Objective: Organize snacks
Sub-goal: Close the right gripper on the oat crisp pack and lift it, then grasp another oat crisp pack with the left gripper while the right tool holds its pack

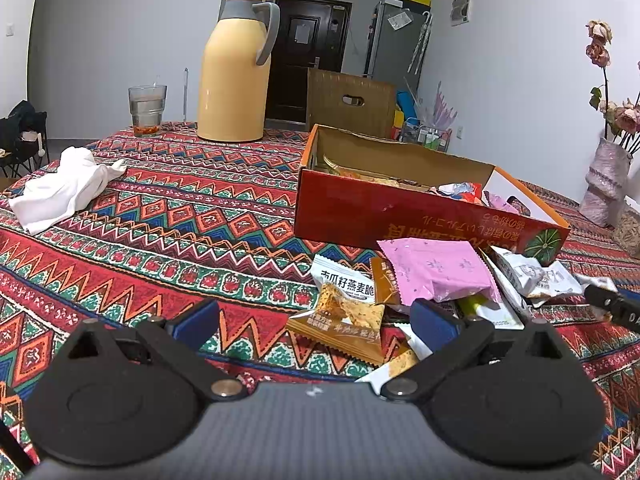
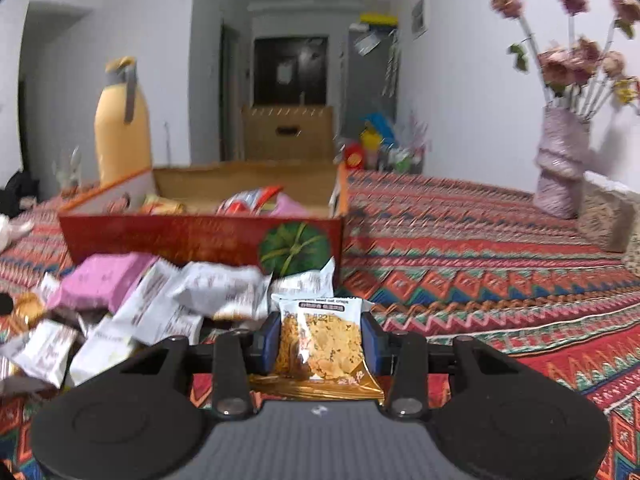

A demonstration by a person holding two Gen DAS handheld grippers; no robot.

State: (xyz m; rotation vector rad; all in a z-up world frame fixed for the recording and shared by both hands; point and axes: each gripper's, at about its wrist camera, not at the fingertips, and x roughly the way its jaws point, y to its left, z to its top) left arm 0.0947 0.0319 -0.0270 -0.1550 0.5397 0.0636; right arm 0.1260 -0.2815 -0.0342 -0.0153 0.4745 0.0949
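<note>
Red cardboard box (image 1: 400, 216), open top, sits centre-right in the left wrist view on the patterned tablecloth (image 1: 180, 208). Inside: several wrapped snacks, gold, red-white and pink wrappers visible, most hidden by the near wall. In the right wrist view the same box (image 2: 180, 236) is left of centre, with a red-white packet and a pink one showing above the rim. Green pumpkin picture on the box's front corner; the printed writing on that wall is upside down and I can't read it properly.

Loose snack pile (image 1: 432, 280) lies just in front of the box, lower centre-right: pink packet (image 1: 436, 270), white packets, orange-gold cracker packets. One white packet carries Chinese characters, partly covered.

Right gripper (image 2: 321, 342), lower centre, has its blue pads pressed on both sides of a cracker packet (image 2: 320, 344) with a clear window and a gold lower edge; label text too blurred to read. Whole right view is motion-blurred.

Left gripper (image 1: 316, 320) stands wide, nothing between the pads, low over the near edge of the pile.

Glass (image 1: 147, 110) upper left holds clear liquid with red bits at the bottom. Yellow thermos jug (image 1: 236, 76) just right of it. Vase (image 2: 560, 164) with pink flowers, right side, tops cut off. White cloth (image 1: 64, 188) crumpled at left.
</note>
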